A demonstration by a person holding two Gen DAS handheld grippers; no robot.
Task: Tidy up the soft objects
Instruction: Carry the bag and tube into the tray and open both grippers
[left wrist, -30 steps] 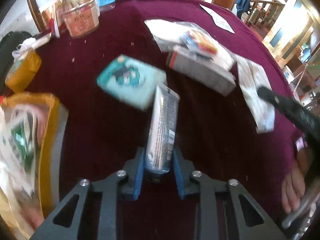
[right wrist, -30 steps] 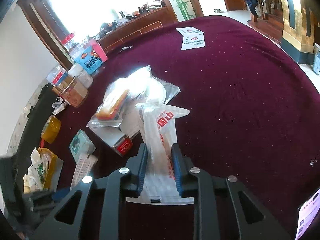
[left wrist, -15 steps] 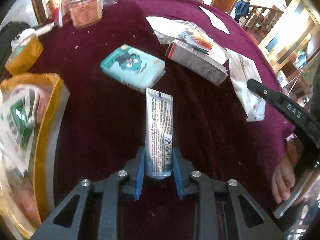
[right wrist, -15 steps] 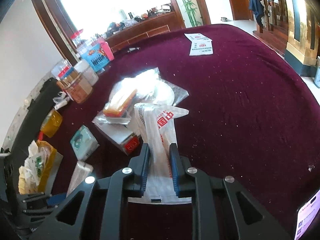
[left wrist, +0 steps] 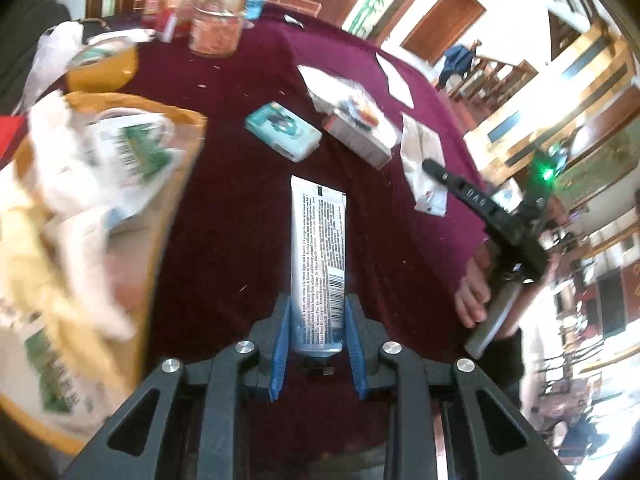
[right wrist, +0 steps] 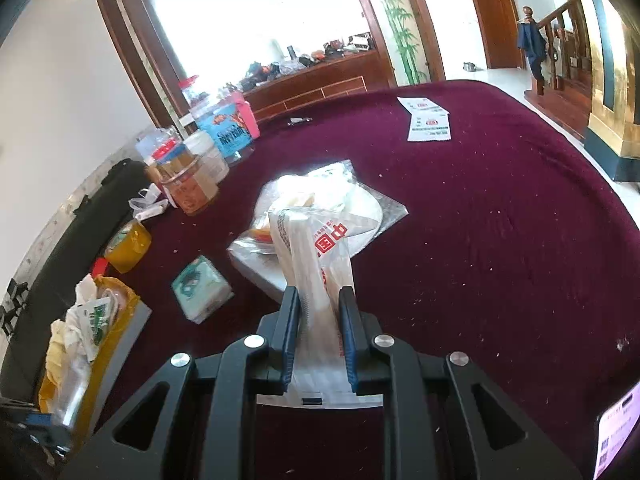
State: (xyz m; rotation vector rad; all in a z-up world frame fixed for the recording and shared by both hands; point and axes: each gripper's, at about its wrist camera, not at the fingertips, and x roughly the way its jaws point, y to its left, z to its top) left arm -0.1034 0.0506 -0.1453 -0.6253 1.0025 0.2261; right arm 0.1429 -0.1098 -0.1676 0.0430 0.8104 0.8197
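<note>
A round table covered in a dark maroon cloth holds scattered soft packets, and a yellow box at its left side is already stuffed with plastic-wrapped pouches, so it looks like the place where the soft things are being gathered. The left gripper has its blue pads closed narrowly on the cap end of a white squeeze tube, which sticks out forward over the cloth, lifted clear of it, just beside the box; gripping near the cap probably keeps the soft body from being squashed. The right gripper pinches a white plastic packet with red characters between its pads, the jaws narrow and pressing on the packet; its far end rises in front of a pile of clear bags in the middle of the table, and whether it still touches them cannot be told. In the left camera's view a hand grips the handle of the right tool at the table's near edge. A teal tissue pack and a grey-white carton lie loose on the cloth, apparently still to be sorted. Jars and a blue bag stand at the far rim.
</note>
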